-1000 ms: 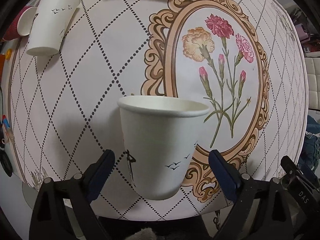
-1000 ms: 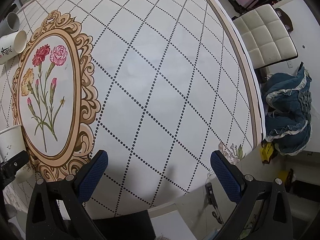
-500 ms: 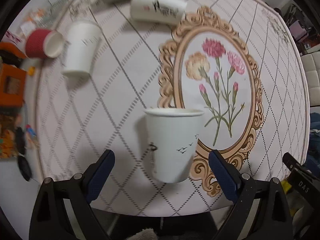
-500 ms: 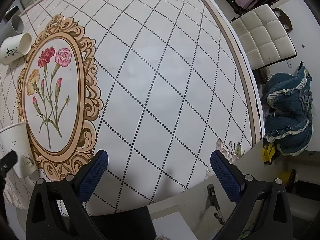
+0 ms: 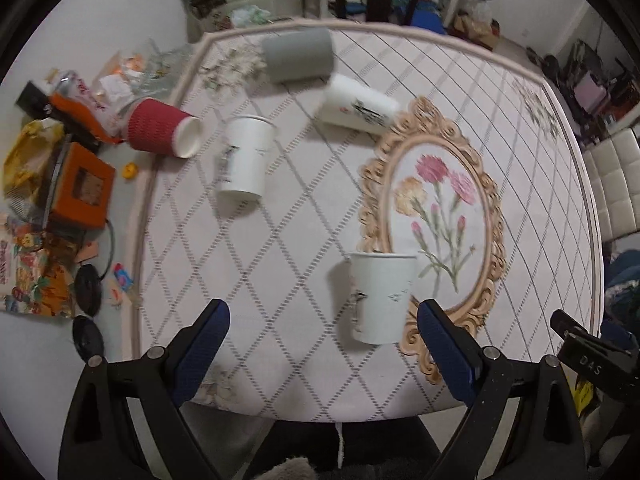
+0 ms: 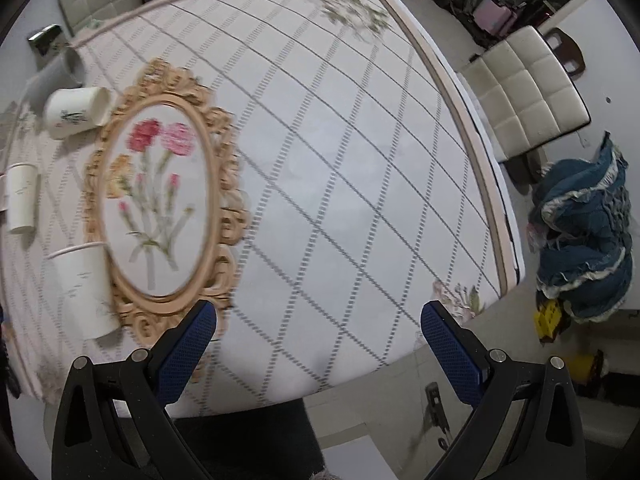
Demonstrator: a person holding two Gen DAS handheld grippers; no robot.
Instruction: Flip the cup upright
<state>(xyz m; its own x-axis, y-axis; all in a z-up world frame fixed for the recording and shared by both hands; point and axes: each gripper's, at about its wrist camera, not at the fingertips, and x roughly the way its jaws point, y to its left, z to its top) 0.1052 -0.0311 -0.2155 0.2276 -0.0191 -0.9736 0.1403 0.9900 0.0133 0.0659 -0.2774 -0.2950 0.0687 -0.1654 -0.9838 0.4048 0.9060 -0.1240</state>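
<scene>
A white paper cup with bird marks [image 5: 378, 296] stands upright on the table beside the gold flower frame; it also shows in the right wrist view [image 6: 86, 290]. My left gripper [image 5: 322, 330] is open and empty, back from the cup, near the table's front edge. My right gripper [image 6: 318, 330] is open and empty over the front of the table. Several other cups lie on their sides at the back: a white one [image 5: 244, 160], a white printed one [image 5: 358, 106], a red ribbed one [image 5: 162, 128] and a grey one [image 5: 298, 54].
The table [image 5: 280, 240] has a diamond-pattern cloth with an oval flower frame [image 5: 436, 216]. Clutter and an orange box [image 5: 82, 188] lie on the floor at left. A padded white chair [image 6: 528, 88] and blue cloth [image 6: 580, 232] are at right.
Both grippers have pulled back and up from the table. The upright cup now looks smaller and farther from the left fingers. More cups and the floor have come into view.
</scene>
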